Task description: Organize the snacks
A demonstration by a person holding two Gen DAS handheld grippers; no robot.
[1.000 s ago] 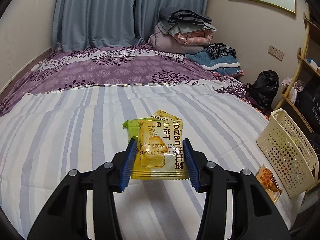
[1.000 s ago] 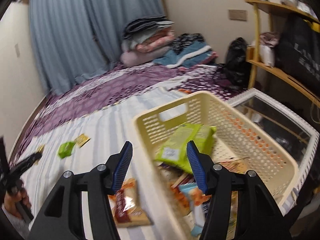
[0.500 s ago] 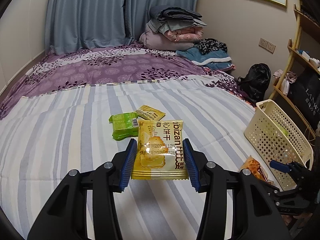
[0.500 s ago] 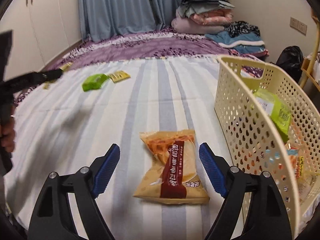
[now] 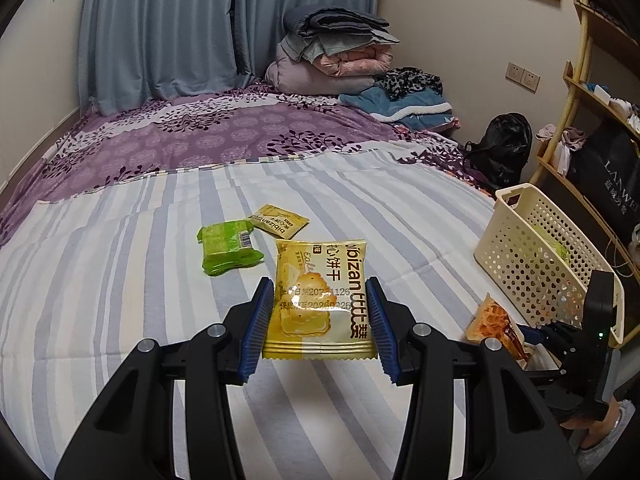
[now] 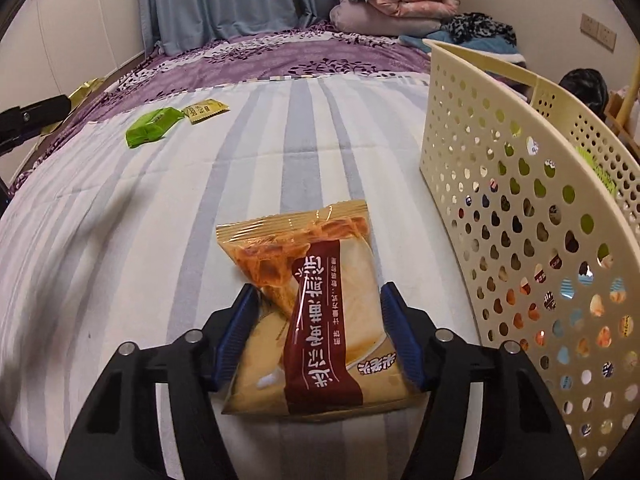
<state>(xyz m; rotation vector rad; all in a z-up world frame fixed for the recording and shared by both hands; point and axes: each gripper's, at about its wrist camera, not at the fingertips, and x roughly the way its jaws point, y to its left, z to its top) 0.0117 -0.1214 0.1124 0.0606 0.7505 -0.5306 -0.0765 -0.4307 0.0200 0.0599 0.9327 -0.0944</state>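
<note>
On striped bed sheet (image 5: 360,208), near cream basket (image 6: 460,128): sorting abt midway; basket already holds several packs (seen thru holes); green pack (image 5: 228,246) + small yellow sachet (image 5: 278,221) lie loose mid-bed, not yet collected. Left gripper (image 5: 320,316) clenched on yellow biscuit pack (image 5: 320,300), lifted off the sheet, same grasp as 1 s ago. Right gripper (image 6: 318,332), over basket 1 s ago w/ green bag between fingers, now low at sheet; jaws have just been closing onto orange-brown pastry pack (image 6: 320,320), pads touching its sides; pack rests just beside basket wall.
</note>
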